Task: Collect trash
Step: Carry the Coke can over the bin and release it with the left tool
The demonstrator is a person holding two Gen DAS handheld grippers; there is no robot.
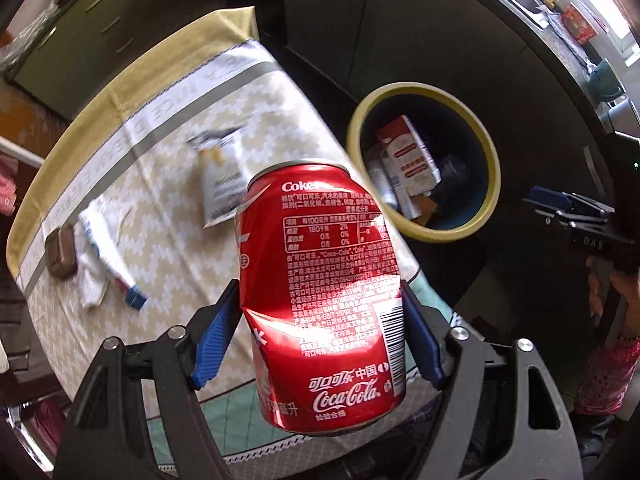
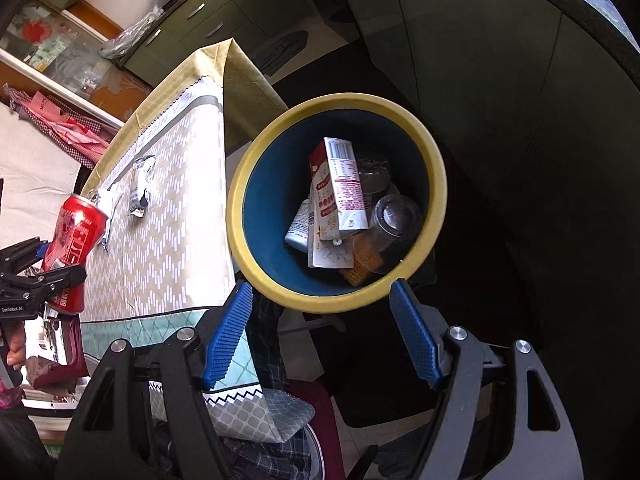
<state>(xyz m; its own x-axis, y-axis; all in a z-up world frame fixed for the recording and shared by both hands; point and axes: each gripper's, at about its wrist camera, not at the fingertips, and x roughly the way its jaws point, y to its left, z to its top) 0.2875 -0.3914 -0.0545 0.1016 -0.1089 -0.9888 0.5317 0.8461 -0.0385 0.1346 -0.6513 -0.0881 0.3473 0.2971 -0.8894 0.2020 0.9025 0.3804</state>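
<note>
We grip a dented red Coke can (image 1: 320, 300) between the blue pads (image 1: 216, 336) of our left tongs (image 1: 320, 320), which squeeze its lower half; it hangs tilted over the near edge of the patterned table (image 1: 168, 208). Our right tongs (image 2: 322, 320) stand wide apart with nothing between them, poised just above the near yellow rim of the blue bin (image 2: 256, 184) beside the table. Inside the bin lie a red-and-white carton (image 2: 340, 188), a clear cup (image 2: 396, 216) and a cracker (image 2: 362, 260). Farther back on the table lie a crumpled wrapper (image 1: 220, 172), a white tissue (image 1: 94, 280) and a small brown block (image 1: 60, 252).
</note>
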